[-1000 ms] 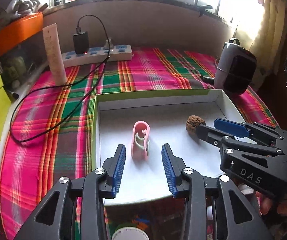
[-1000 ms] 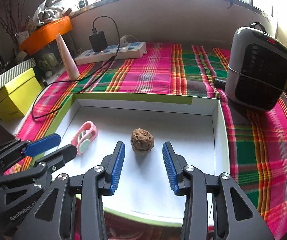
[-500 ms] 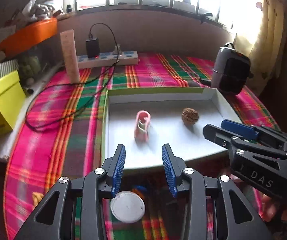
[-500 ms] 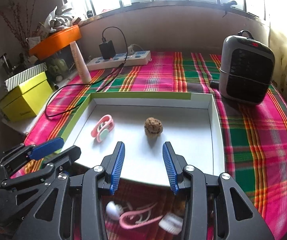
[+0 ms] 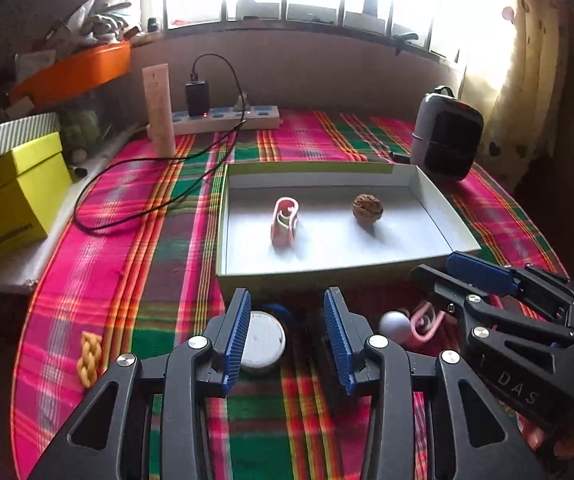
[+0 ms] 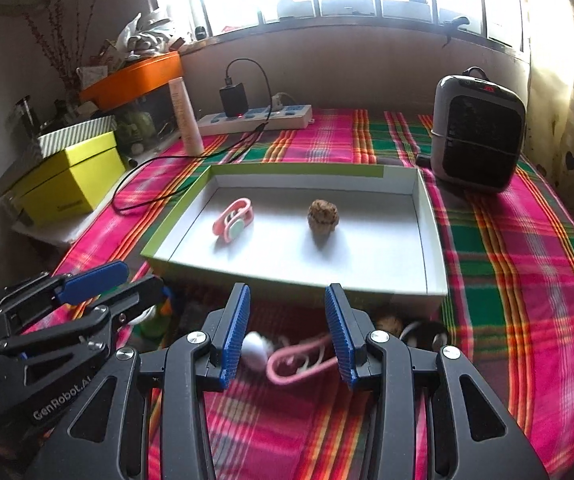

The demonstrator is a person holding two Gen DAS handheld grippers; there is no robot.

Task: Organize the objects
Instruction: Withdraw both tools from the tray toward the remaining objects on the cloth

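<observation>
A shallow white tray (image 5: 443,216) (image 6: 431,232) with a green outside lies on the plaid cloth. In it are a pink clip (image 5: 285,222) (image 6: 233,222) and a brown walnut (image 5: 367,208) (image 6: 323,216). My left gripper (image 5: 287,308) (image 6: 143,276) is open and empty, hovering before the tray's near wall over a white round lid (image 5: 263,344). My right gripper (image 6: 287,300) (image 5: 435,266) is open and empty beside it, above a white ball (image 6: 257,350) (image 5: 395,324) and a pink looped clip (image 6: 303,360) (image 5: 427,322).
A yellow braided piece (image 5: 89,356) lies near left. Behind the tray are a grey heater (image 6: 479,136), a power strip (image 5: 227,118) with a charger and black cable (image 5: 135,196), and an upright tube (image 5: 159,108). A yellow box (image 5: 11,196) sits at left.
Both grippers have drawn back from over the tray to its near side. The small objects in front of the tray have come into view; the clip and walnut stay put.
</observation>
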